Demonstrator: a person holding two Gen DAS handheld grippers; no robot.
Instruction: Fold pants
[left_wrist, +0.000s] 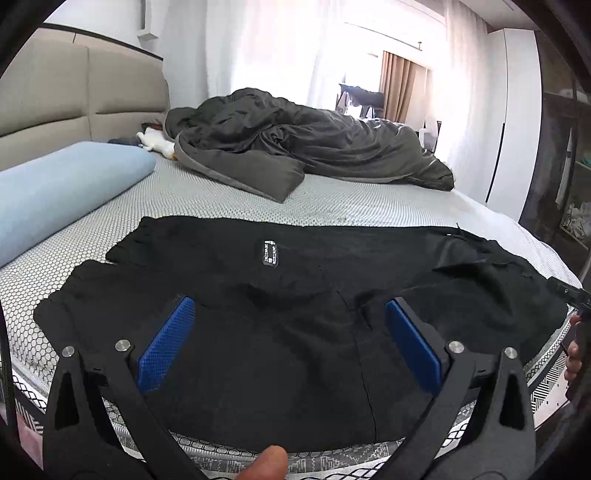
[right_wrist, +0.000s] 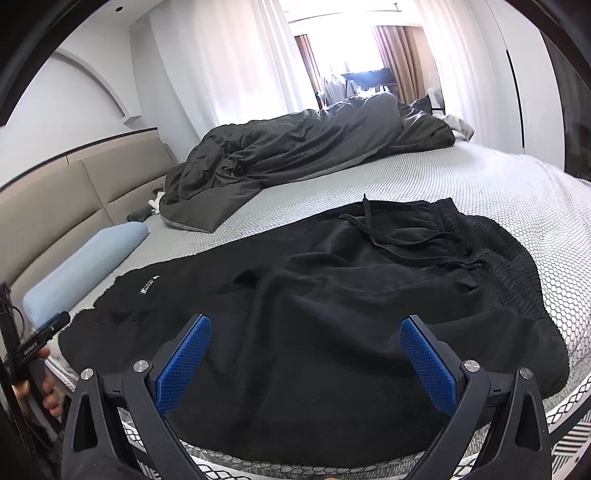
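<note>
Black pants (left_wrist: 280, 332) lie spread across the near edge of the bed, legs to the left and waistband to the right. A small white label (left_wrist: 270, 252) shows on the far leg. In the right wrist view the pants (right_wrist: 332, 314) show their drawstring (right_wrist: 373, 236) and ribbed waistband (right_wrist: 491, 251) at the right. My left gripper (left_wrist: 290, 310) hovers open over the middle of the pants, nothing between its blue pads (left_wrist: 166, 343). Just as open, my right gripper (right_wrist: 306, 328) hangs above the hip area, holding nothing.
The mattress (left_wrist: 207, 199) has a grey honeycomb cover. A light blue pillow (left_wrist: 62, 188) lies at the left. A crumpled dark grey duvet (left_wrist: 306, 140) fills the far side. A beige headboard (left_wrist: 55, 92) stands at the left. A person's hand (right_wrist: 48, 391) holds the other gripper at the edge.
</note>
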